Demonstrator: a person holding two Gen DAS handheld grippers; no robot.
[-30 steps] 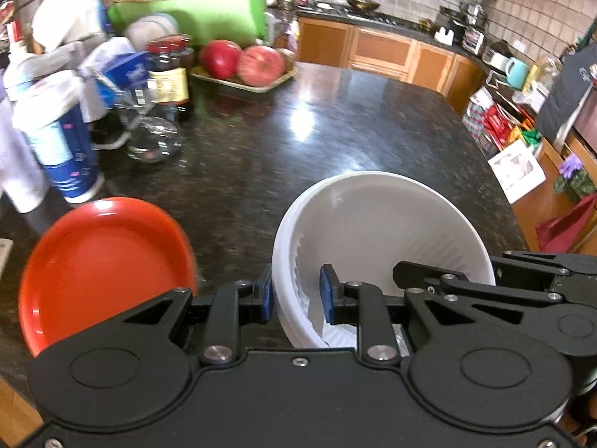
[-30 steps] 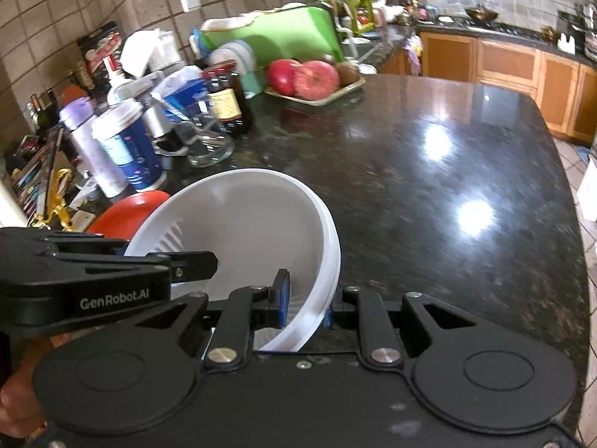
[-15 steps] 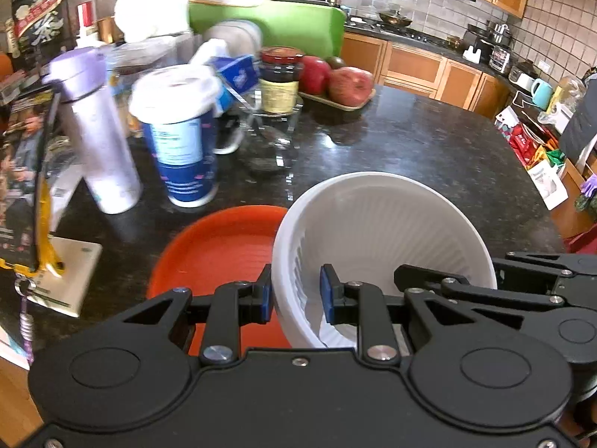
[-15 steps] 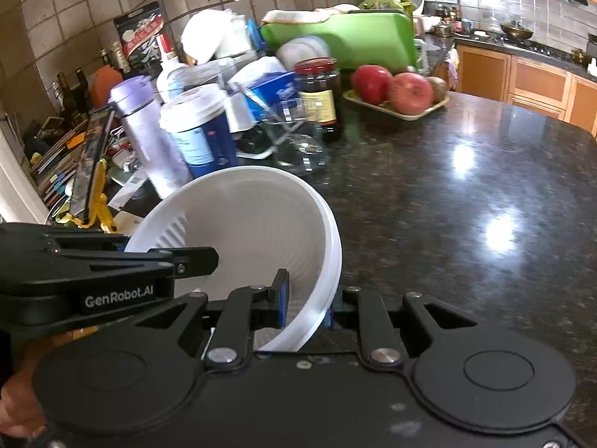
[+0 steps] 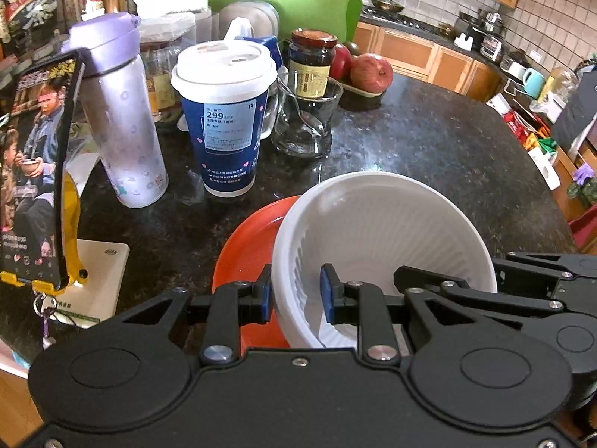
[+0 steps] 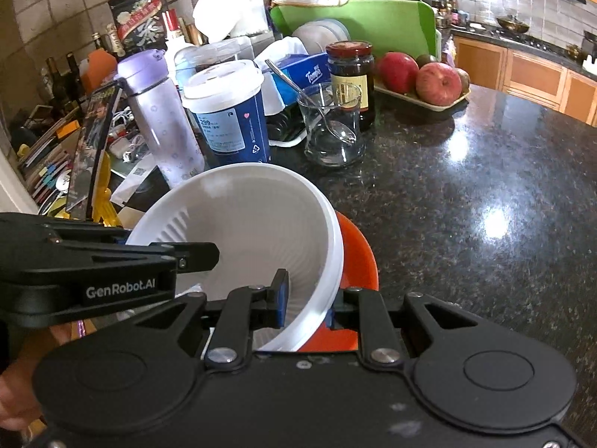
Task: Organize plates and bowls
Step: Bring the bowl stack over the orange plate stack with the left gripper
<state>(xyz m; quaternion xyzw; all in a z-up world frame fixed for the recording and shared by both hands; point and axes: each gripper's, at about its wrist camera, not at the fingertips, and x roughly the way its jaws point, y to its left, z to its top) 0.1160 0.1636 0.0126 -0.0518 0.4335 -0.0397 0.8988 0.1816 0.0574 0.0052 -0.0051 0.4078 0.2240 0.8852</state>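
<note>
A white ribbed bowl (image 5: 380,231) is held by both grippers over an orange plate (image 5: 250,239) on the black granite counter. My left gripper (image 5: 294,295) is shut on the bowl's near-left rim. My right gripper (image 6: 306,298) is shut on the bowl's (image 6: 242,224) near-right rim. The orange plate (image 6: 354,257) shows under and to the right of the bowl in the right wrist view. I cannot tell whether the bowl touches the plate.
Just beyond the bowl stand a blue paper cup (image 5: 224,127), a purple bottle (image 5: 123,127), a glass with a spoon (image 5: 306,123), a dark jar (image 5: 311,63) and a tray of apples (image 5: 369,74). A phone on a yellow stand (image 5: 33,171) is at the left.
Both grippers have carried the white bowl to the left until it is over the orange plate. The cup and bottle have come closer into view.
</note>
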